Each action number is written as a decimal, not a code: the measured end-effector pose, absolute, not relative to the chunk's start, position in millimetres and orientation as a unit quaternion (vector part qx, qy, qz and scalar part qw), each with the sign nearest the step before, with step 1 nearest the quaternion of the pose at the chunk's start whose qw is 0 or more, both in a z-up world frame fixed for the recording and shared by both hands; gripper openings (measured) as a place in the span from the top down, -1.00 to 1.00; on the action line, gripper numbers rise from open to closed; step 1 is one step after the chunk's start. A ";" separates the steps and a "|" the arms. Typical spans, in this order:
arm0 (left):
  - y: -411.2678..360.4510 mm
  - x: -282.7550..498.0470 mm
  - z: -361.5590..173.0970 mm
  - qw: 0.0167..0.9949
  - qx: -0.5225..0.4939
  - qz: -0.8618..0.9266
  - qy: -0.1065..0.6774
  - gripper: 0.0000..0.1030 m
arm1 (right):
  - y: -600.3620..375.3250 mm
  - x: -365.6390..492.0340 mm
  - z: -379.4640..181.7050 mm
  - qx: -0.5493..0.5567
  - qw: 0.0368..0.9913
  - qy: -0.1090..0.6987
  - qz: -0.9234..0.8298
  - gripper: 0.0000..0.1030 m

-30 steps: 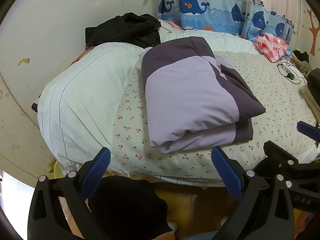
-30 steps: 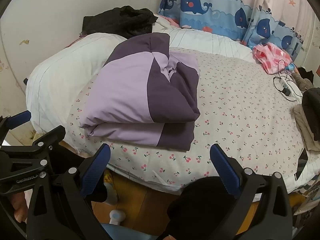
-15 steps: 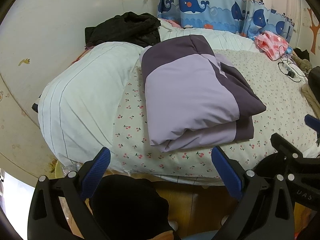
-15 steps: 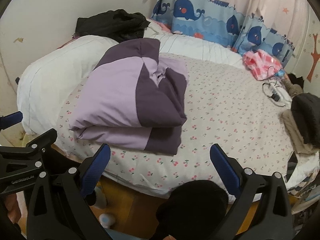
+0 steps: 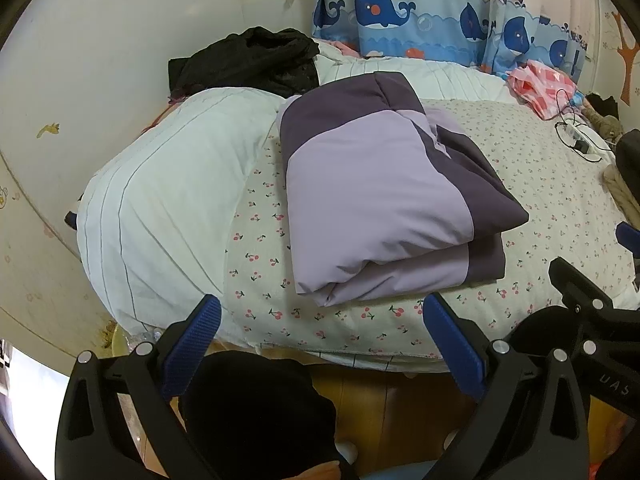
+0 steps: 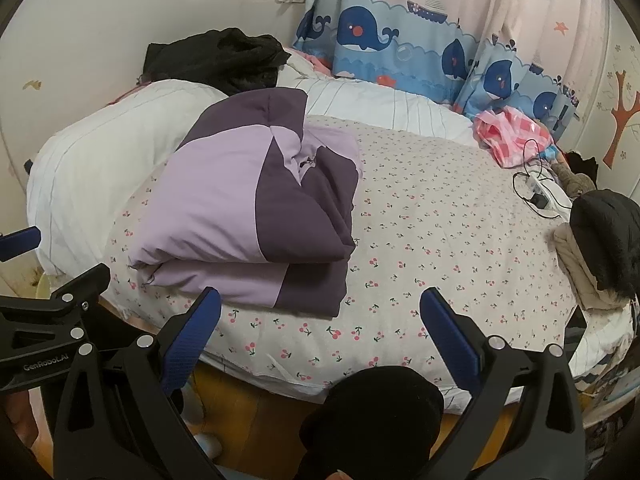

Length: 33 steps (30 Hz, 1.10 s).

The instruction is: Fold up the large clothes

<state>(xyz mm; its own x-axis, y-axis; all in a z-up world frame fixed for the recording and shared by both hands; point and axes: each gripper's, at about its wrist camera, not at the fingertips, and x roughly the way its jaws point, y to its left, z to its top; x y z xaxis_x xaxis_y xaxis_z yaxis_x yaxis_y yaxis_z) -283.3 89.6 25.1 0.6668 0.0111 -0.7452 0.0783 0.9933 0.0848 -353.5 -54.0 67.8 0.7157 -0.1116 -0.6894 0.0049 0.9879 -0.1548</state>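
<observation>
A folded purple garment (image 5: 384, 192), light lilac with dark purple panels, lies on the cherry-print bed sheet (image 5: 560, 208); it also shows in the right wrist view (image 6: 248, 216). My left gripper (image 5: 320, 340) is open and empty, held off the bed's near edge below the garment. My right gripper (image 6: 320, 332) is open and empty, also off the near edge, in front of the garment's right corner. The right gripper's body (image 5: 592, 320) shows at the right of the left wrist view; the left gripper's body (image 6: 48, 320) shows at the left of the right wrist view.
A white striped duvet (image 5: 168, 208) is bunched at the bed's left, with black clothes (image 5: 248, 60) behind it. Whale curtains (image 6: 400, 36) hang at the back. A pink bag (image 6: 512, 136), a cable and charger (image 6: 536, 196) and a dark garment pile (image 6: 604, 236) lie at the right.
Both grippers have drifted slightly back and to the right, away from the bed; the right view has turned toward the bed's right side. The folded garment has not moved.
</observation>
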 end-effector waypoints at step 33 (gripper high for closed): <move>91.0 -286.2 30.5 0.915 0.061 -0.012 0.398 -0.89 | -61.8 -353.2 64.7 -0.008 0.923 0.385 -0.013 -0.86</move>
<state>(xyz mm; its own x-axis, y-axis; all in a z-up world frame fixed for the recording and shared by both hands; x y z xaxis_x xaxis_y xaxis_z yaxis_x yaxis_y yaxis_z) -286.2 91.0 30.5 0.6835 0.0266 -0.7295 0.0699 0.9924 0.1016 -353.2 -61.8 64.7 0.7031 -0.0290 -0.7105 0.0173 0.9996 -0.0237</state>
